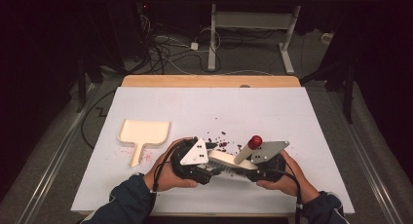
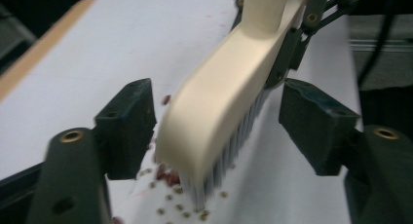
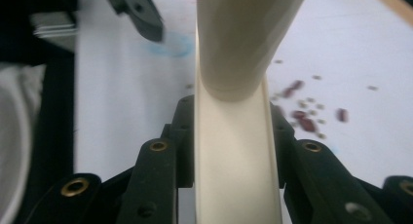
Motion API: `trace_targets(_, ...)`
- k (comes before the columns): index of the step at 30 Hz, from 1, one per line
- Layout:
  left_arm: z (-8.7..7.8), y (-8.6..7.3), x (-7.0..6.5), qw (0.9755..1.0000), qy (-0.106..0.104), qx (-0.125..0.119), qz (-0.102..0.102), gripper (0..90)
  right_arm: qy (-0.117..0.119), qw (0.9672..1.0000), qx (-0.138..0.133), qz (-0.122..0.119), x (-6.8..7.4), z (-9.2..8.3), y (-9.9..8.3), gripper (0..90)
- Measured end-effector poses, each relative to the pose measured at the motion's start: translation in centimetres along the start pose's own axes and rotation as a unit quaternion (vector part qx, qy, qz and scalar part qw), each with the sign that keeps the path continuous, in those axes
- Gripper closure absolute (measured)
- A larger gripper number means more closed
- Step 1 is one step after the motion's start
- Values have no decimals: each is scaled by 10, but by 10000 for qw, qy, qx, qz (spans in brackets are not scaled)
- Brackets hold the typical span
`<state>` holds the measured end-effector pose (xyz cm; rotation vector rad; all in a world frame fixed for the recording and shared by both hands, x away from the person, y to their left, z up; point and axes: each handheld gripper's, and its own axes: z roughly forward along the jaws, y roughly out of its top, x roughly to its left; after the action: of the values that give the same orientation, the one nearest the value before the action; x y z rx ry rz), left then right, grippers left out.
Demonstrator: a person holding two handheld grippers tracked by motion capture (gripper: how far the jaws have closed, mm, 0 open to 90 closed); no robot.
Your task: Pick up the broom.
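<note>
A cream hand brush (image 1: 229, 160) with a red-tipped handle (image 1: 255, 141) lies bristles-down on the white table sheet (image 1: 209, 107), near its front edge. My right gripper (image 1: 246, 169) is shut on the brush body (image 3: 234, 156), one jaw pressed to each side below the round handle (image 3: 243, 34). My left gripper (image 1: 214, 161) faces it from the left and stands open, with the brush's free end (image 2: 214, 112) between its pads (image 2: 127, 121) and a gap on the right side. Red beans and crumbs (image 2: 168, 177) lie under the bristles.
A cream dustpan (image 1: 143, 134) lies on the sheet to the left, handle toward the front. Scattered red beans (image 1: 219, 140) sit just behind the grippers, with a few specks (image 1: 127, 150) by the dustpan. The sheet's front edge is close to both hands.
</note>
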<state>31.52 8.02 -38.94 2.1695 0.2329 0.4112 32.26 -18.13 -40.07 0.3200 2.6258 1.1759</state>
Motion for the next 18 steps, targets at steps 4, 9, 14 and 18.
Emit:
trace_targets(4,-13,-6,6,9993,309,-185,-123,224,-375,9986,-165,324,-9,-10,-2,671)
trace_targets(9,-31,-20,13,9965,775,-218,-208,208,-1022,9926,-218,614,-20,-25,-6,670)
trace_targets(14,-47,-41,21,9923,1176,-121,-361,209,-1272,9885,-224,790,-27,-33,-10,670)
trace_targets(18,-56,-56,24,9890,1401,-32,-475,209,-1528,9837,-189,928,-34,-39,-14,670)
